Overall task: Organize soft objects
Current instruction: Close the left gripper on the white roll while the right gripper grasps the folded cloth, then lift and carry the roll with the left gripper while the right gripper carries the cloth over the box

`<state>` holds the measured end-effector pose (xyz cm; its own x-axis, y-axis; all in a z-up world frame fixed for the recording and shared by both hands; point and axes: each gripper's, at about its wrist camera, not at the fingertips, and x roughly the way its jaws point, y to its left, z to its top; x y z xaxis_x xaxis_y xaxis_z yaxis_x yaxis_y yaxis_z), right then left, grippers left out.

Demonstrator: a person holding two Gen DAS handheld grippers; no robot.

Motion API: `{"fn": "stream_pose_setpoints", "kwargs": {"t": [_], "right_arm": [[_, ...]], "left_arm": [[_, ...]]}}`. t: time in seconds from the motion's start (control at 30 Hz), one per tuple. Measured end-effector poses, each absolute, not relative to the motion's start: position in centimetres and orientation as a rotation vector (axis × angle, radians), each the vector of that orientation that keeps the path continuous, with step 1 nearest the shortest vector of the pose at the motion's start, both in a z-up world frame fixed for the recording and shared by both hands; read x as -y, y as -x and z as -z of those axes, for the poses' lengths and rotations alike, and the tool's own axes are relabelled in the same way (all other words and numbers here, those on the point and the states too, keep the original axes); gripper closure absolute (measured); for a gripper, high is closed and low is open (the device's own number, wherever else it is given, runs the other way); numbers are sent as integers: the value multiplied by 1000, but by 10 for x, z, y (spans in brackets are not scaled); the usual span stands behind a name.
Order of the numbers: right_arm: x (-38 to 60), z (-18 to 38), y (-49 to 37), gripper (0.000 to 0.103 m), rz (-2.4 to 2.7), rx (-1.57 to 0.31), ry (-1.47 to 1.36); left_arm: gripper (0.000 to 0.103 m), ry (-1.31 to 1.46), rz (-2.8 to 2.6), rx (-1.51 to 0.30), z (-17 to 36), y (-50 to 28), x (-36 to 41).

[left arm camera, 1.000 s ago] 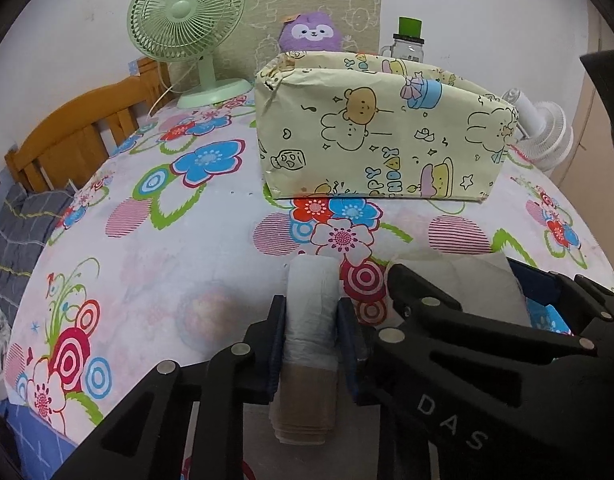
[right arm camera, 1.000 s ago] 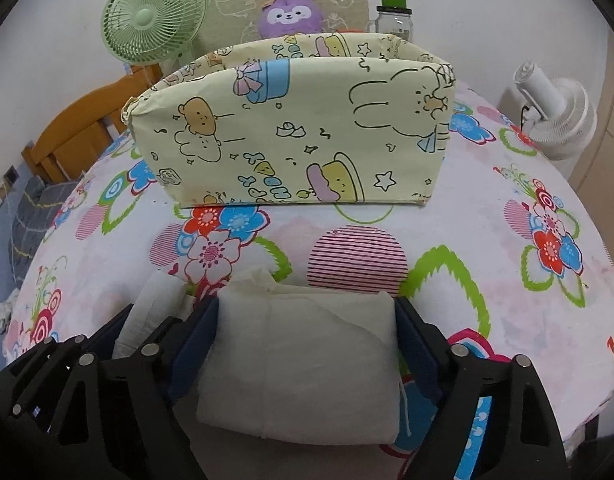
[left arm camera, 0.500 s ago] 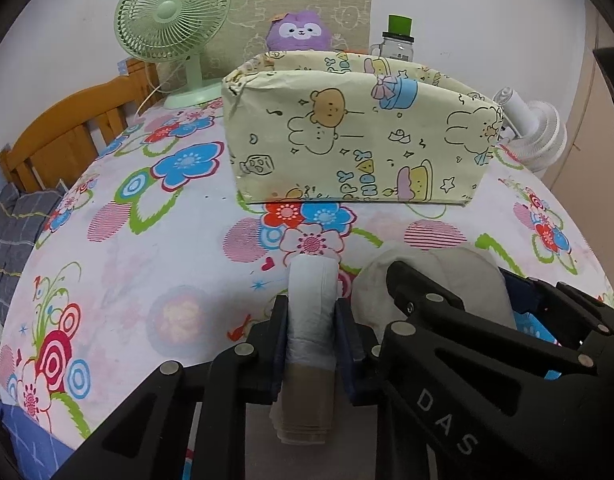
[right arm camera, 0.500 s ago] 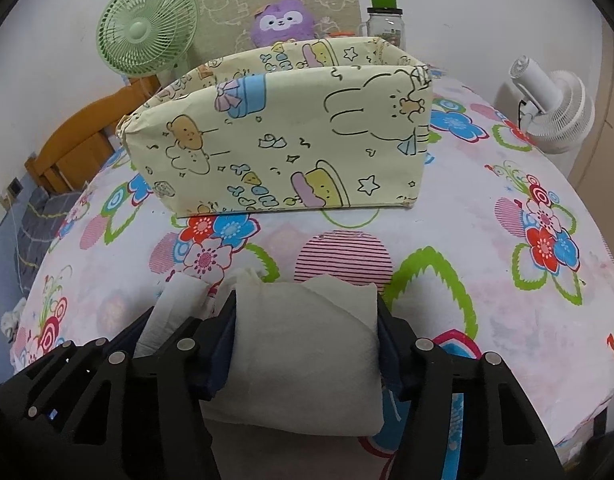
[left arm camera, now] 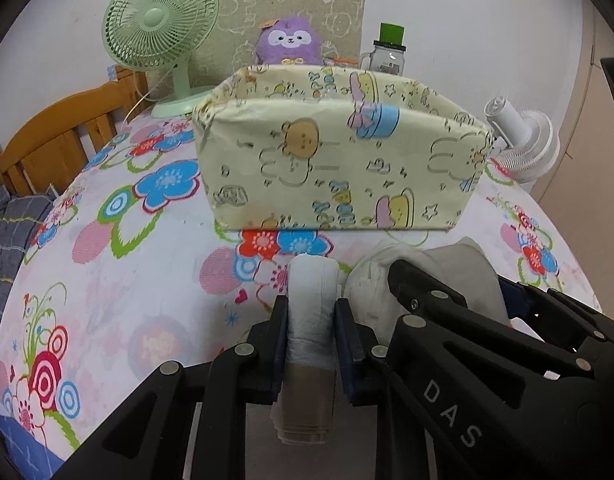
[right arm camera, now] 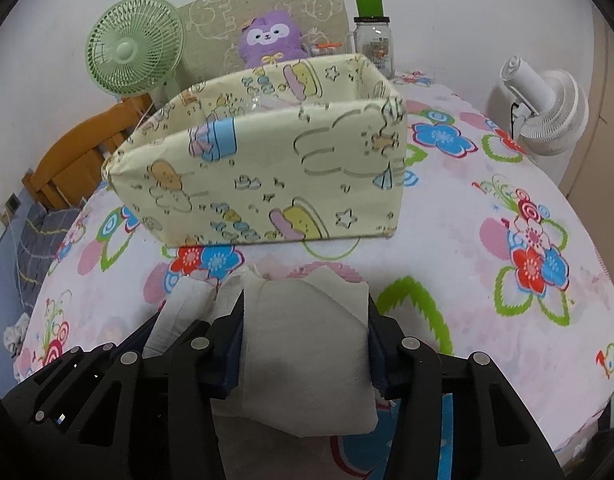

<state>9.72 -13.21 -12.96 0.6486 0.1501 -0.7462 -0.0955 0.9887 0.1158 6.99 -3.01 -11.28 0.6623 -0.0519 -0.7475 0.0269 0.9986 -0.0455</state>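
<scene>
White soft packs – 2 are counted, one per gripper. A narrow rolled pack (left arm camera: 312,304) is pinched between the fingers of the left gripper (left arm camera: 312,316), its brownish lower end hanging below the pads. A wider, flat cloth-like pack (right arm camera: 307,344) is clamped by the right gripper (right arm camera: 305,340), with crumpled corners sticking up above the pads. Both packs are held side by side, nearly touching, above the near edge of the table and in front of the box.

1 fabric storage box (right arm camera: 275,184) – pale yellow w/ cartoon bears and rabbits – is set upright on the table, open at the top; what lies inside cannot be made out.

Behind the box, 1 purple plush toy (right arm camera: 267,40) is seen propped against a beige printed board (right arm camera: 267,4), and 1 glass jar w/ green lid (right arm camera: 373,36) stands to its right. 2 fans are counted: a green desk fan (left arm camera: 161,24) at back left, a white fan (right arm camera: 547,108) at back right.

Everything rests on 1 table covered by a floral cloth (right arm camera: 507,240) w/ red, blue, pink and green motifs. A wooden bed frame (left arm camera: 55,140) w/ grey checked bedding (left arm camera: 11,236) is seen at left; plain white wall behind.
</scene>
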Motion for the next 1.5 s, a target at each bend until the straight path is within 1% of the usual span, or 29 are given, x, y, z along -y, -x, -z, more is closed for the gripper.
{"fn": "stream_pose_setpoints", "kwargs": {"t": [1.5], "right_arm": [[141, 24, -93, 51, -140, -660, -80]], "left_arm": [[82, 27, 62, -659, 17, -74, 40]]}}
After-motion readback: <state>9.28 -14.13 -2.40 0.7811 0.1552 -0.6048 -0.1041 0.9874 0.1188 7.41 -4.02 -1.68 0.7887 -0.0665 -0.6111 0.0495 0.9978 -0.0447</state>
